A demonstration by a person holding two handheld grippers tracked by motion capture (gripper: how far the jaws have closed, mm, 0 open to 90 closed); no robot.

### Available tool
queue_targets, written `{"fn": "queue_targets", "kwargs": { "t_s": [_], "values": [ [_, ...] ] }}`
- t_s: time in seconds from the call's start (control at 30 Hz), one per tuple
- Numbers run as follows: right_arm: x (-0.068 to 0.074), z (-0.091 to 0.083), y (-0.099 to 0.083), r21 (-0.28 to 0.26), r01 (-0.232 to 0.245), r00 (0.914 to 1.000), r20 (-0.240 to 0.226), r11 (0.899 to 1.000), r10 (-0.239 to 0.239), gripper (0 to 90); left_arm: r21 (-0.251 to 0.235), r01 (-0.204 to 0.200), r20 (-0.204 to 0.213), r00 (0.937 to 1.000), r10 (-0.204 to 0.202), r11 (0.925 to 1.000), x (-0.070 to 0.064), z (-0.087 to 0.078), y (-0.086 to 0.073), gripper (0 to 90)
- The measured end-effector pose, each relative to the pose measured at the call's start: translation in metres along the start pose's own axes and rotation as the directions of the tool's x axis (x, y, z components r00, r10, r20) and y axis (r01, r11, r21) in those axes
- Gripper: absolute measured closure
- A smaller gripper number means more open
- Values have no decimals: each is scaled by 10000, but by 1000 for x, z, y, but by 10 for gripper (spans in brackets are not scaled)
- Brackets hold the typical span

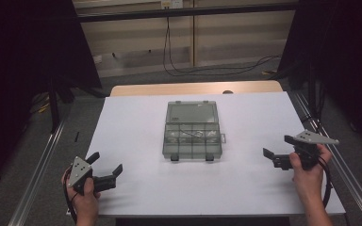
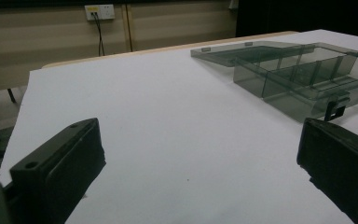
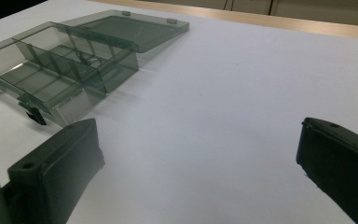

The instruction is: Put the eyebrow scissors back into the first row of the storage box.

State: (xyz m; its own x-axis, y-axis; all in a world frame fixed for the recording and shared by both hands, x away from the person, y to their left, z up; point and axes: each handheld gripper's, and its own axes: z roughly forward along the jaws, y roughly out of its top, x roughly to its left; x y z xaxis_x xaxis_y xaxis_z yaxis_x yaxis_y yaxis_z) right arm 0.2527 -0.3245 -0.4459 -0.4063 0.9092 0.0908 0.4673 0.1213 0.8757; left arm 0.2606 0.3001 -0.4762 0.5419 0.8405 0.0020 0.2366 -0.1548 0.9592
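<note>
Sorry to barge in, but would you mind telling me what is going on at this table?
A person holds a gripper in each hand over a white table. A clear compartment box lies open in the middle, its lid folded flat behind it. The left gripper and the right gripper are both open and empty, on either side of the box and apart from it.

See-through smoky grey plastic box with little compartments, two black clips on its front, plain white flat table top, light brown wooden edge behind it, black left gripper and black right gripper, each topped with a grey plate
</note>
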Motion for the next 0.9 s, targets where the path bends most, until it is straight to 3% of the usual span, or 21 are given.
{"fn": "queue_targets", "kwargs": {
  "t_s": [0.3,0.47,0.73,0.9],
  "values": [
    [-16,-27,-24,-506,-435,9976,510,9978,461,0,-87,161,-89,9998,-161,9998,-1,1,0,3],
    [-24,-39,-39,-775,-754,9943,697,9941,809,0,75,2,-102,9999,-2,10000,-1,0,0,3],
    [-30,-49,-50,-1265,-1348,9865,760,9828,1451,0,20,6,-100,9999,-6,10000,-1,1,0,3],
    [-29,-46,-53,-1235,-1265,9883,693,9842,1357,0,84,-75,-66,9999,76,9999,-1,1,0,3]
  ]
}}
